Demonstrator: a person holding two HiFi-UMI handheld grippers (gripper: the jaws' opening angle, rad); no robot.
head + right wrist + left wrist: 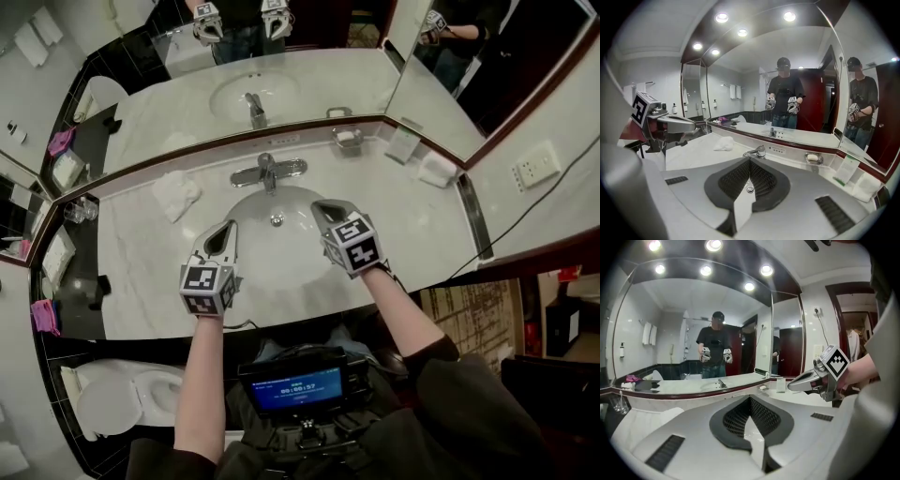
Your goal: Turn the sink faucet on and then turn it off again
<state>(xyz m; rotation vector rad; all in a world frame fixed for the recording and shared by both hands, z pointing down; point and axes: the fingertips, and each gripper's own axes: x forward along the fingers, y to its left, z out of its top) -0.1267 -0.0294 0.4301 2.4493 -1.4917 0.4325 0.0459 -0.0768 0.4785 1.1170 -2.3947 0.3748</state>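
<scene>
One faucet (268, 172): chrome, upper centre of the head view, on the counter's back edge behind the basin; neither gripper touches it.
Basin (251, 206): white, oval, set in the marble counter (422, 225).
Left gripper (223, 236): at the basin's lower left, jaws closed together, nothing between them.
Right gripper (328, 212): over the basin's right side, jaws closed together, empty.
Towel (176, 195): white, crumpled, left of the faucet.
Soap dish (347, 140): upper right of the faucet, beside the mirror (309, 84).
</scene>
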